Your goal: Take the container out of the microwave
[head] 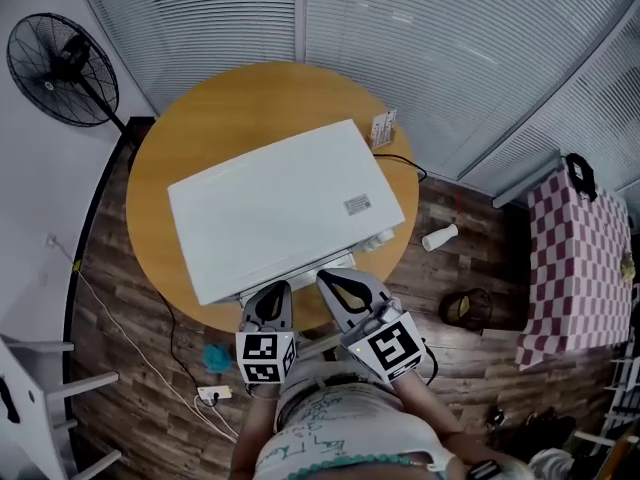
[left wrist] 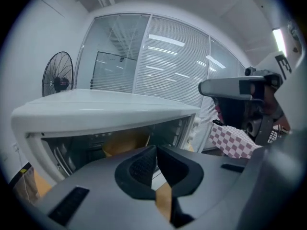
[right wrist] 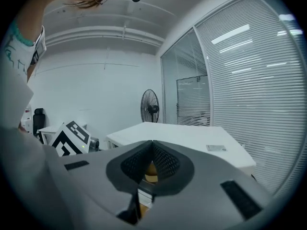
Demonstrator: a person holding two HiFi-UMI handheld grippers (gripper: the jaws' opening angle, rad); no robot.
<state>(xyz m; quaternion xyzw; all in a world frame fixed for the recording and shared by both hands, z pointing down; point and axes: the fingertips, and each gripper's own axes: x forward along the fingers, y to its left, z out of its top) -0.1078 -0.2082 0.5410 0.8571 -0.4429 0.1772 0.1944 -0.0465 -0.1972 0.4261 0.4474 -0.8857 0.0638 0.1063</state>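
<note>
A white microwave (head: pixel 285 208) stands on a round wooden table (head: pixel 180 138). Its door looks closed. In the left gripper view a tan shape (left wrist: pixel 125 143) shows in the dark door window (left wrist: pixel 96 147); I cannot tell if it is the container. My left gripper (head: pixel 279 287) is shut and empty, close to the microwave's front edge. Its jaws (left wrist: pixel 156 148) point at the door. My right gripper (head: pixel 326 277) is beside it, also shut and empty, with its tips (right wrist: pixel 152 143) aimed over the microwave top (right wrist: pixel 192 138).
A black standing fan (head: pixel 55 63) is at the far left. A checkered-cloth table (head: pixel 575 258), a white bottle (head: pixel 438 237) and a dark bag (head: pixel 466 308) lie right of the table. A power strip (head: pixel 212 394) and cables are on the floor, with slatted blinds behind.
</note>
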